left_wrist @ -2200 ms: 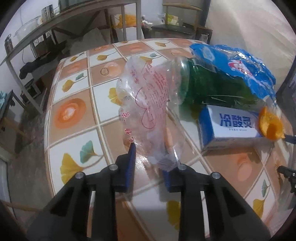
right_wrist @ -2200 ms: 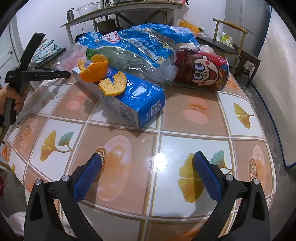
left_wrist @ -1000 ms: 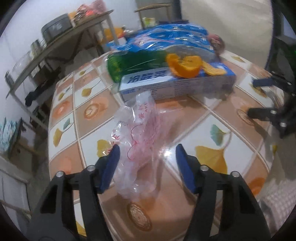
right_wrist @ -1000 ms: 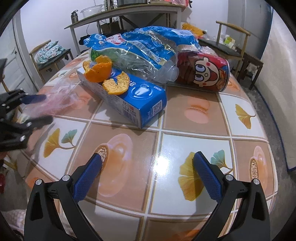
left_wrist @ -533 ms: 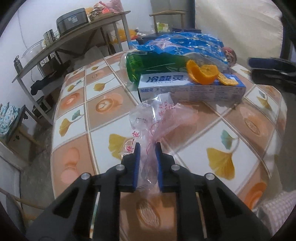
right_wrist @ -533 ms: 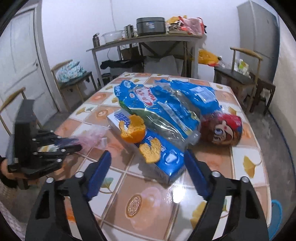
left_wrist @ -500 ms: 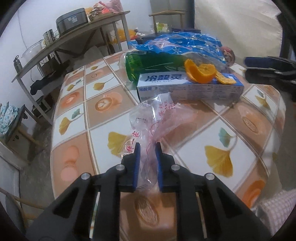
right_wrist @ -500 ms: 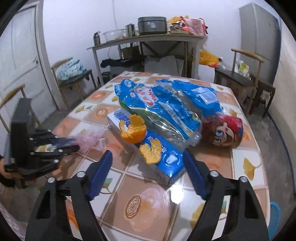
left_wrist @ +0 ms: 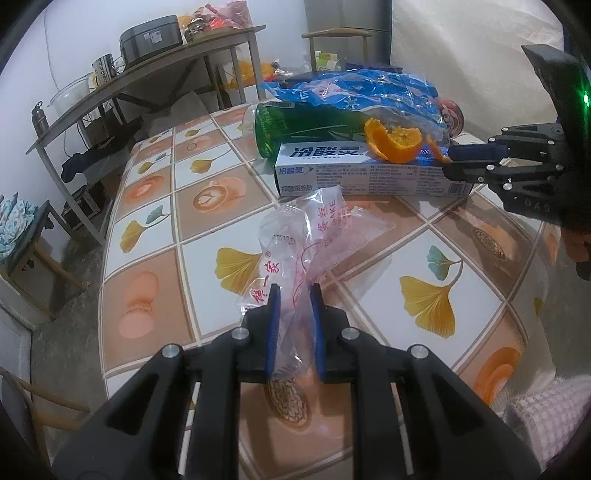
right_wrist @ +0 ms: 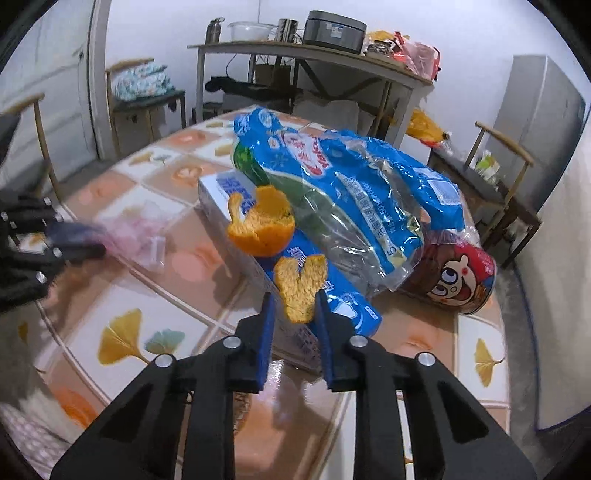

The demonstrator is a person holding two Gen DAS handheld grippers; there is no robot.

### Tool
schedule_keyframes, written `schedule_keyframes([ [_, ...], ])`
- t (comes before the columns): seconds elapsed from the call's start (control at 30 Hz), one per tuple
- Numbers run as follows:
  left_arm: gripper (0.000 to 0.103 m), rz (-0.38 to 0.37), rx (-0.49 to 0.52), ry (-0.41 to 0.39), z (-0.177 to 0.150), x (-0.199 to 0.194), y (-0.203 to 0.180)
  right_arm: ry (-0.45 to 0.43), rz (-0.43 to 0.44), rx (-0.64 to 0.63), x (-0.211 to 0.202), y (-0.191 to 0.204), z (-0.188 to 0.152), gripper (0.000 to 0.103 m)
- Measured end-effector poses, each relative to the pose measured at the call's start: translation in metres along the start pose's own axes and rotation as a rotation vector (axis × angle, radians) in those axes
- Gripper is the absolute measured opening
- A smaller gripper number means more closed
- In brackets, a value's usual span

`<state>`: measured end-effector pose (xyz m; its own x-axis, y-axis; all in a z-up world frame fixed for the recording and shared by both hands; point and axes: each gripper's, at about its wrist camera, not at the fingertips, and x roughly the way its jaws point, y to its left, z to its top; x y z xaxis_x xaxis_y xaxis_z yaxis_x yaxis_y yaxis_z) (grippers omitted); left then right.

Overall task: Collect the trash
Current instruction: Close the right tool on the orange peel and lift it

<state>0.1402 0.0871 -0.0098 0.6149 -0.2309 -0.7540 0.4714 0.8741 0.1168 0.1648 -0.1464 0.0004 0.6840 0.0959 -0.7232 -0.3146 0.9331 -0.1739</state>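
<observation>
My left gripper (left_wrist: pixel 294 299) is shut on a clear plastic bag with red print (left_wrist: pixel 314 236), held just above the tiled table (left_wrist: pixel 159 229). My right gripper (right_wrist: pixel 292 306) is shut on a small piece of orange peel (right_wrist: pixel 301 284) at the near end of the blue toothpaste box (right_wrist: pixel 332 291). A larger orange peel (right_wrist: pixel 262 225) sits on that box, which also shows in the left wrist view (left_wrist: pixel 369 173). Behind lie a green bottle (left_wrist: pixel 306 125), a blue plastic wrapper (right_wrist: pixel 351 184) and a red cartoon can (right_wrist: pixel 454 277).
A metal side table with a rice cooker (right_wrist: pixel 334 26) stands behind. Wooden chairs (right_wrist: pixel 506 162) stand at the right and far left. The table edge runs close to me in both views.
My left gripper opened around the plastic bag, then shut on it. My right gripper rose, moved in over the toothpaste box and shut on the small orange peel.
</observation>
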Motion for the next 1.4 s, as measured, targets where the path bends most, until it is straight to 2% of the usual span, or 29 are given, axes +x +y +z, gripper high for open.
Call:
schedule_keyframes([
  [0.03, 0.014, -0.001, 0.000, 0.000, 0.000, 0.000, 0.000, -0.004, -0.028, -0.022, 0.000, 0.003, 0.000, 0.013],
  [0.1, 0.014, 0.001, 0.000, 0.000, 0.000, 0.000, 0.000, -0.009, -0.032, -0.028, -0.003, 0.000, -0.001, 0.006],
  [0.17, 0.014, 0.002, 0.000, 0.000, 0.000, 0.000, 0.000, -0.017, -0.031, -0.018, -0.006, -0.002, -0.001, 0.004],
  [0.33, 0.014, 0.000, -0.002, 0.000, 0.000, 0.000, 0.000, -0.057, -0.014, 0.006, -0.021, -0.006, 0.005, 0.004],
  [0.57, 0.014, -0.002, -0.002, -0.003, 0.000, 0.000, 0.000, -0.146, 0.021, -0.010, -0.032, -0.002, 0.036, 0.004],
  [0.73, 0.014, -0.001, 0.004, -0.003, 0.000, 0.000, -0.001, -0.116, 0.050, -0.040, -0.013, 0.006, 0.052, 0.004],
  [0.83, 0.015, -0.002, 0.002, -0.003, 0.000, 0.000, -0.001, -0.070, 0.093, -0.028, -0.002, 0.010, 0.052, 0.011],
  [0.9, 0.015, -0.002, 0.002, -0.004, 0.000, 0.000, -0.001, -0.061, 0.113, -0.006, -0.001, 0.007, 0.049, 0.028],
  [0.97, 0.015, -0.002, 0.004, -0.004, 0.000, -0.001, -0.001, -0.065, 0.135, 0.019, -0.005, 0.002, 0.046, 0.036],
  [1.2, 0.015, -0.004, 0.002, -0.006, 0.000, 0.000, -0.002, -0.078, 0.125, -0.040, -0.011, 0.010, 0.042, 0.040],
  [1.3, 0.015, -0.003, 0.003, -0.008, 0.000, 0.000, -0.001, -0.076, 0.091, -0.098, -0.006, 0.020, 0.042, 0.040],
  [1.4, 0.015, -0.001, 0.009, -0.008, 0.000, 0.001, -0.001, -0.080, 0.017, -0.181, 0.001, 0.034, 0.040, 0.040],
])
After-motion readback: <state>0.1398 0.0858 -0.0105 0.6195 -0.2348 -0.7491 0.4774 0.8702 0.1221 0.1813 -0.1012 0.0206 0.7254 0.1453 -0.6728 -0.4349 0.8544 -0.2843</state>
